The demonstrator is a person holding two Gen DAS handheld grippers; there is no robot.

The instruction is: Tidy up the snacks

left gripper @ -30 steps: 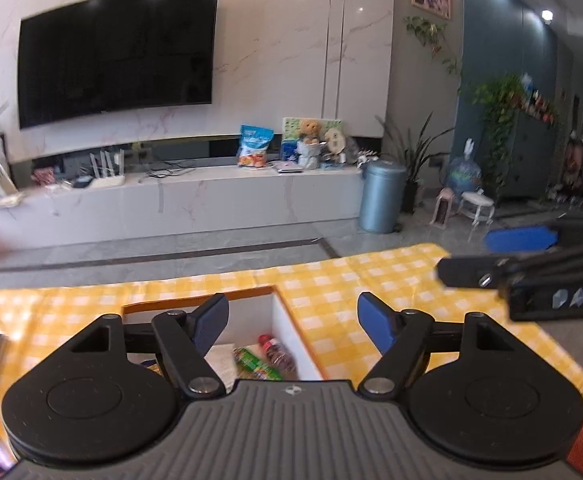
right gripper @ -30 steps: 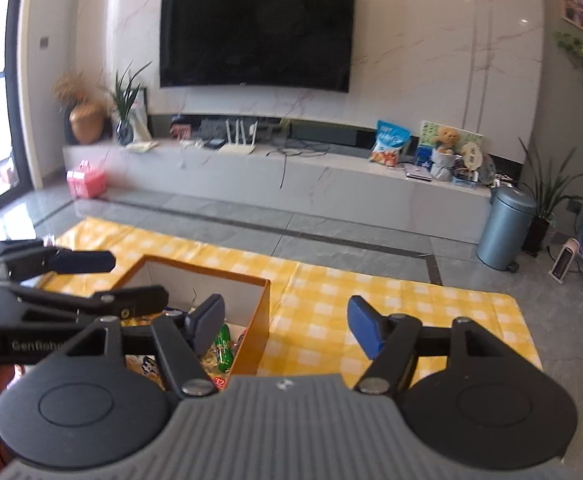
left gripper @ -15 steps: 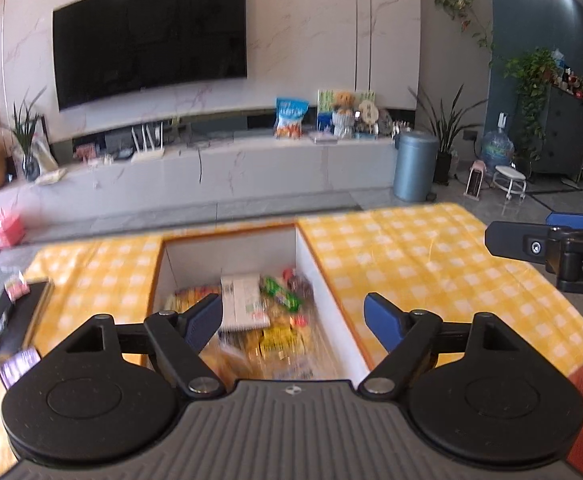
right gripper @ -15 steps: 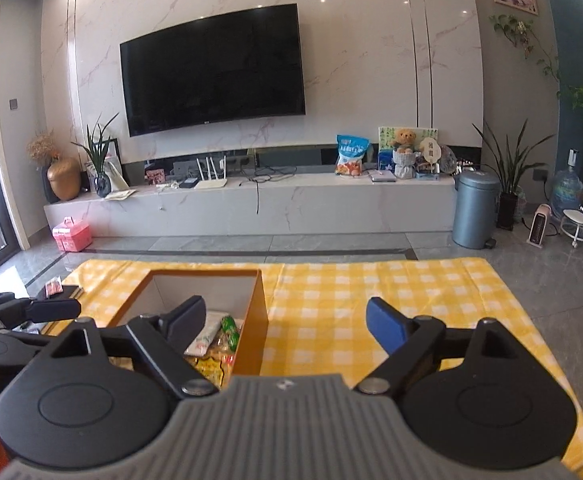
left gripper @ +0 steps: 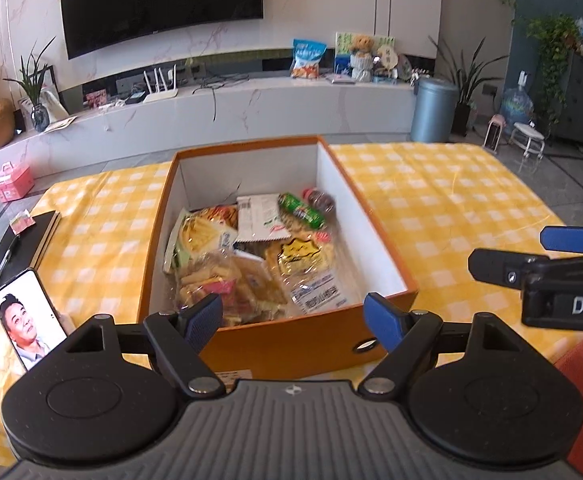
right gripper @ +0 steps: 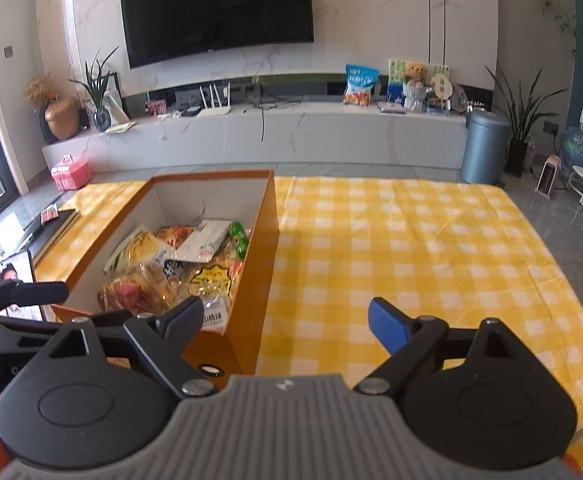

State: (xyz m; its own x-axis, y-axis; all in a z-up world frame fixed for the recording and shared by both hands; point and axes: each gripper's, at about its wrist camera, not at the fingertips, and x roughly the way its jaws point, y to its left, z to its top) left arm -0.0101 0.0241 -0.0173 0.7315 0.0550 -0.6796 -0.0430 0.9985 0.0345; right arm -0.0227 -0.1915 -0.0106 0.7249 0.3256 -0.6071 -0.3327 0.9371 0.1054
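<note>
Left gripper (left gripper: 293, 322) is held over the near wall of the orange box (left gripper: 291, 346), jaws apart, nothing between them. Right gripper (right gripper: 287, 320), just opened wider, is likewise empty. Snack packets (left gripper: 251, 256) are piled inside the box on the yellow checked cloth (left gripper: 443, 200).

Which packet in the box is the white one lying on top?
The white sachet with green print, toward the orange box's far end beside the green bottle; the other packets are yellow or clear.

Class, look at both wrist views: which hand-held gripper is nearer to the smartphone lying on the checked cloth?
Left. The left hand-held gripper hovers at the orange box's near wall, beside the smartphone; the right hand-held gripper sits beyond the box's far side.
</note>
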